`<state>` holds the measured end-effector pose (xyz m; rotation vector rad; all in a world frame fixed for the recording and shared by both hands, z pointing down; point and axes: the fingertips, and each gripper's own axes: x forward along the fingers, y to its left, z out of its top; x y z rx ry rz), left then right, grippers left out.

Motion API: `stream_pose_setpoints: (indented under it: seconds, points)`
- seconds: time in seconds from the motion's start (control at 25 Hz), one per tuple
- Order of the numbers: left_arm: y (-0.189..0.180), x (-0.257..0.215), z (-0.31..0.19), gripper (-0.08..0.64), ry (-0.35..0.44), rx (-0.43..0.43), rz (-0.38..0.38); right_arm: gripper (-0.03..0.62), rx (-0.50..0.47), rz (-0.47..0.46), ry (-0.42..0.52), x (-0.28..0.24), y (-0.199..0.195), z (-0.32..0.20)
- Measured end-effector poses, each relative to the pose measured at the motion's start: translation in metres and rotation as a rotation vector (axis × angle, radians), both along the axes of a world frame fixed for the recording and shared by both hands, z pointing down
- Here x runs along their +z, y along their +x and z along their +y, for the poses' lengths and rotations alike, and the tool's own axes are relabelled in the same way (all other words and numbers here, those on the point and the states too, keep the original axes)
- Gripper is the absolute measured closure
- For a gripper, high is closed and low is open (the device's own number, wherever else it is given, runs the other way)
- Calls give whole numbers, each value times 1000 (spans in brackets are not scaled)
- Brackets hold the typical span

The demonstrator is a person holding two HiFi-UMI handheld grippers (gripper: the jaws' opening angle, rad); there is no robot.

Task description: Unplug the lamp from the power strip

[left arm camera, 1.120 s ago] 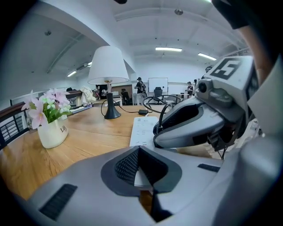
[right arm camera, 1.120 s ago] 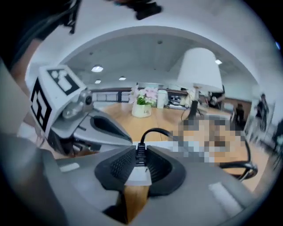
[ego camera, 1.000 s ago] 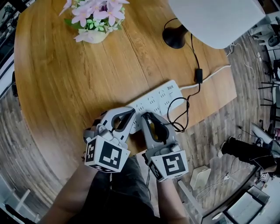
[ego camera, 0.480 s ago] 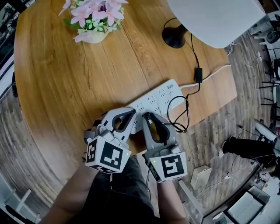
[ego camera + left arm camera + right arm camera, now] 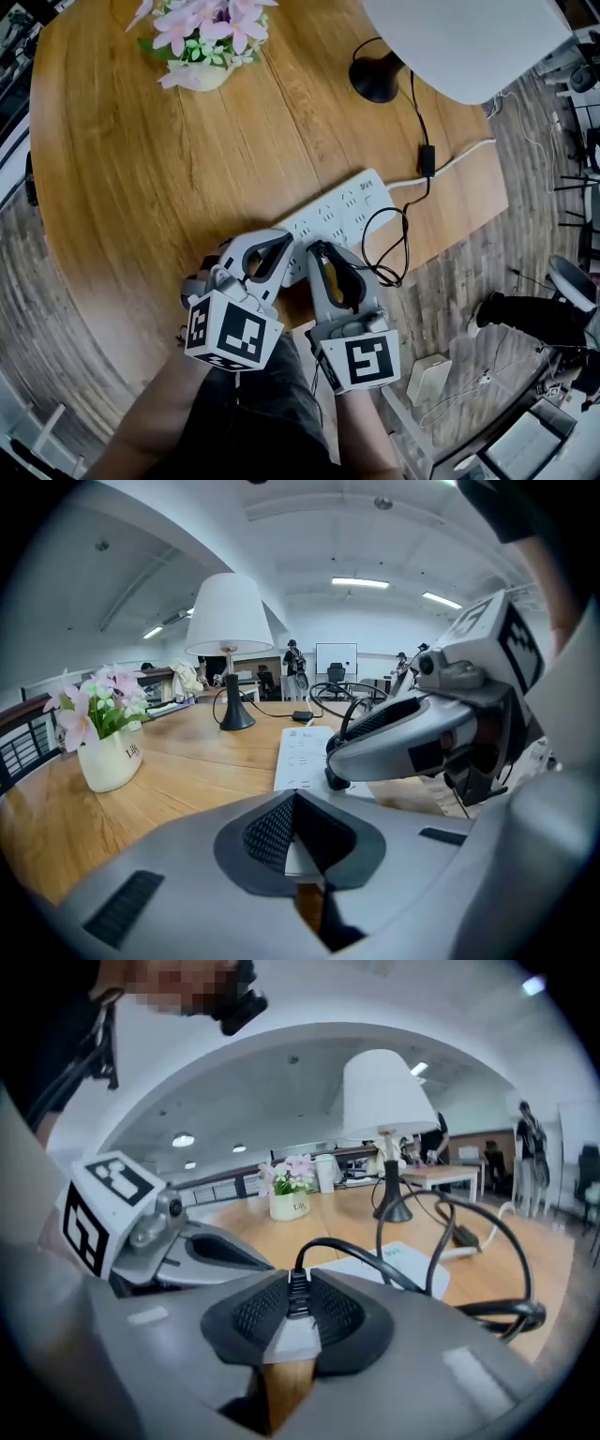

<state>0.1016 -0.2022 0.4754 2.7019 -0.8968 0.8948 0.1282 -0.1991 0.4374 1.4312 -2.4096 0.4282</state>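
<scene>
Black plug pinched by right tongs; left tongs clamp power strip.

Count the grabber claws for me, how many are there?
2. The left gripper is shut on the near end of the white power strip. The right gripper, right beside it, is shut on the black plug. None seem hidden.

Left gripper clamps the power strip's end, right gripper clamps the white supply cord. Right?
Not quite. The right gripper is shut on the lamp's black plug, not the white supply cord; the right gripper view shows it. The left gripper does clamp the end of the power strip.
</scene>
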Motion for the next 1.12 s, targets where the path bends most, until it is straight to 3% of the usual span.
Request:
stream_pose_setpoints:
  seconds: [0.08,0.12,0.16,0.24,0.32,0.64,0.76,1.12]
  points:
    - [1,0,0,566,-1,-2,-2,512,-111,235,69,-6,-19,7]
    - [1,0,0,566,-1,-4,-1,512,-160,314,101,-10,-30,9]
    - [0,0,-1,566,-2,-6,1,512,-178,324,135,-16,-37,6]
    - [0,0,0,566,-7,-8,5,512,-127,215,129,-22,-32,-2]
    - [0,0,1,566,-19,-9,22,512,-61,132,54,-17,-13,-2]
    - [-3,-9,-2,565,-13,-17,112,511,-19,72,6,-11,7,1]
    - [-14,-18,-9,565,1,-77,153,511,-16,51,4,-12,6,-1]
    - [-60,-29,-16,565,11,-208,181,509,-73,6,-10,-14,-34,1]
